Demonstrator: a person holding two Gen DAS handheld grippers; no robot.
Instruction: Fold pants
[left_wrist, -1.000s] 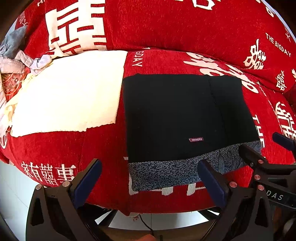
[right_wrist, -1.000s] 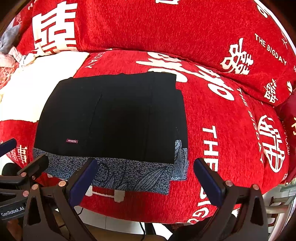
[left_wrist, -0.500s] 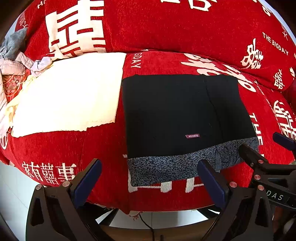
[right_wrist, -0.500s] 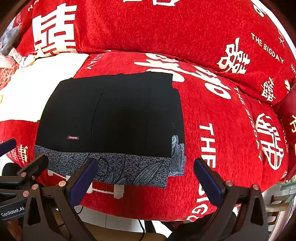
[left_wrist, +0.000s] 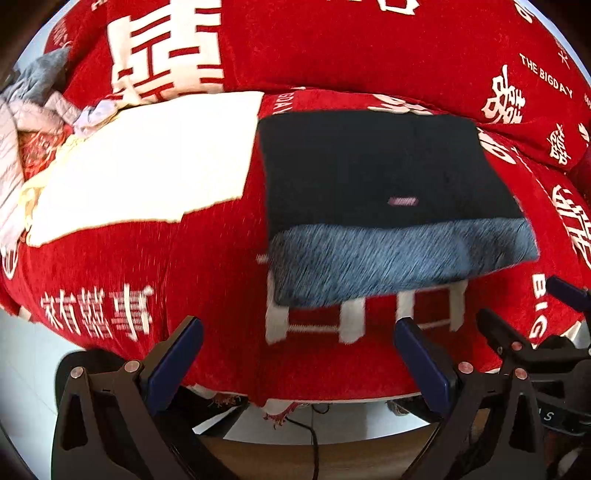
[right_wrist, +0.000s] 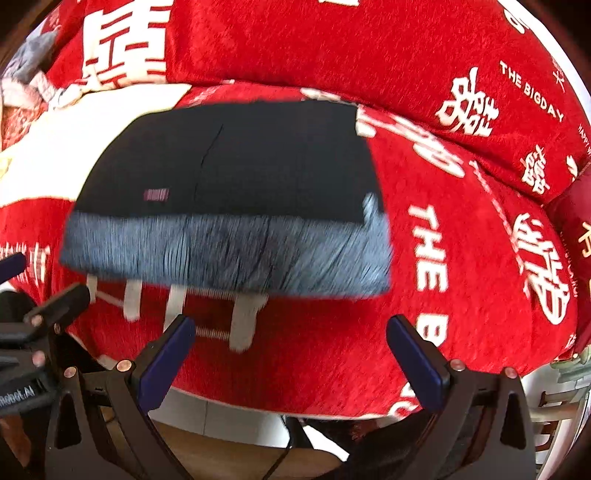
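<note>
Item: one pair of pants (left_wrist: 373, 173), black, folded into a compact rectangle and lying flat on the seat of a sofa (left_wrist: 207, 266) covered in red cloth with white lettering. A blue-grey patterned band (left_wrist: 399, 258) shows along the near edge of the bundle; both views are motion-blurred, so whether it is the waistband or a lining cannot be told. One small label (left_wrist: 402, 201) sits on the black top layer.

Tongs: two. The left gripper (left_wrist: 299, 354) is spread wide, holding nothing, and hangs off the sofa's front edge, apart from the pants. The right gripper (right_wrist: 291, 347) is likewise spread wide and empty, in front of the near edge of the bundle, not touching it.

Judged state of task: the fold looks largely complete; any remaining move would be a last tidy or a further halving.

Risks:
- The bundle lies near the rounded front of the seat; a nudge from either gripper could slide it forward and off.
- Pinching only the top layer would peel the fold open.
- The right-hand corner shows an offset layer (right_wrist: 373, 210); lifting there could skew the stack.

Other items, counted: one cream cloth (left_wrist: 147, 162) lying flat just beside the pants on the left; one loose heap of grey and pale clothes (left_wrist: 40, 96) at the far left; one dark cable (left_wrist: 314, 439) under the sofa.
</note>
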